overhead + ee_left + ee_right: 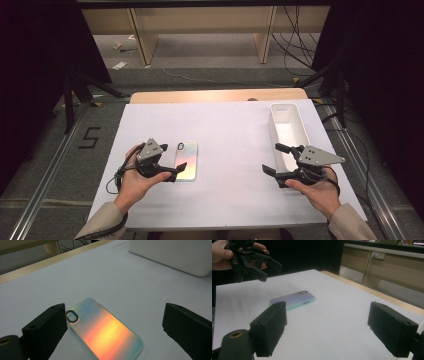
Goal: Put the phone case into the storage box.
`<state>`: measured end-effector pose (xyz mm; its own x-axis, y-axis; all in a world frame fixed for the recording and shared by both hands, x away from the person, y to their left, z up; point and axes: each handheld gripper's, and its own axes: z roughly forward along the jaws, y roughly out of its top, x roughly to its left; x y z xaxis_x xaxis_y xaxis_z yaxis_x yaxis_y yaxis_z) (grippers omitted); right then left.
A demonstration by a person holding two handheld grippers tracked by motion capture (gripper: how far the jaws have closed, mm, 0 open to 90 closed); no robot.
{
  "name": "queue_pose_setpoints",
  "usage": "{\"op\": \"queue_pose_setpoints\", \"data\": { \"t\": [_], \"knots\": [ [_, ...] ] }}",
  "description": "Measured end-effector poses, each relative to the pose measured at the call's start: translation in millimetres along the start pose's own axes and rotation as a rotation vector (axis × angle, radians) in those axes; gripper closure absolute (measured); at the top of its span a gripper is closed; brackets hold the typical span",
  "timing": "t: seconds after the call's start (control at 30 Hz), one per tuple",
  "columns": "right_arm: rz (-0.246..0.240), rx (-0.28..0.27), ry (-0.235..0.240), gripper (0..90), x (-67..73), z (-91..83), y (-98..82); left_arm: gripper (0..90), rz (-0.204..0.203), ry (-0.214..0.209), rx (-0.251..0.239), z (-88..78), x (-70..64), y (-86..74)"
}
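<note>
An iridescent phone case (186, 160) lies flat on the white table cover (230, 135), camera hole toward the far side. My left gripper (175, 156) hovers just left of it, jaws open and spread over the case's near left edge without touching it. In the left gripper view the case (105, 332) glows orange between and below the open jaws of my left gripper (115, 307). My right gripper (271, 158) is open, held at the right and pointing left. Its own view looks across the table at the case (292, 300) and the left gripper (249, 257) beyond the open right gripper (327, 305).
A long white tray (272, 125) stands at the right, just beyond my right gripper, and its wall shows in the left gripper view (175, 255). A wooden table edge (215, 95) runs along the back. Floor, cables and stands surround the table.
</note>
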<state>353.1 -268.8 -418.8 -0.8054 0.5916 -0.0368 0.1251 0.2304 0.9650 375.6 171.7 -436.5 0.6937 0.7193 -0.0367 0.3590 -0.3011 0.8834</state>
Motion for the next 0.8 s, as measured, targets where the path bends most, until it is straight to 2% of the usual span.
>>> {"op": "queue_pose_setpoints", "data": {
  "t": [0.17,0.23,0.33,0.47,0.57,0.63,0.7,0.8],
  "knots": [
    [0.005,-0.004,0.0,16.5,-0.1,0.1,-0.1,6.9,-0.002,0.005,-0.003,-0.5,0.3,0.0],
    [0.005,-0.005,-0.002,16.5,0.0,-0.1,0.2,11.2,0.0,0.013,-0.003,-0.9,-0.1,0.2],
    [0.007,-0.007,-0.003,16.5,0.2,-0.1,0.7,24.4,0.006,0.007,-0.016,-1.5,-1.0,1.3],
    [0.008,-0.007,-0.004,16.7,-0.1,-0.1,0.6,61.7,0.016,-0.004,-0.01,-0.9,-1.1,2.2],
    [0.007,-0.008,-0.008,16.7,-0.3,0.0,0.6,82.8,0.023,-0.006,0.013,0.4,0.3,3.5],
    [0.007,-0.007,-0.009,16.8,-0.1,0.2,0.6,89.3,0.016,-0.006,0.021,1.5,-0.3,3.6],
    [0.007,-0.006,-0.009,16.8,0.0,0.6,0.5,89.7,0.006,-0.02,0.05,6.1,-3.0,5.5],
    [0.006,-0.003,-0.011,16.9,0.3,0.9,0.6,89.8,0.002,-0.031,0.06,11.4,-6.7,8.9]
  ]
}}
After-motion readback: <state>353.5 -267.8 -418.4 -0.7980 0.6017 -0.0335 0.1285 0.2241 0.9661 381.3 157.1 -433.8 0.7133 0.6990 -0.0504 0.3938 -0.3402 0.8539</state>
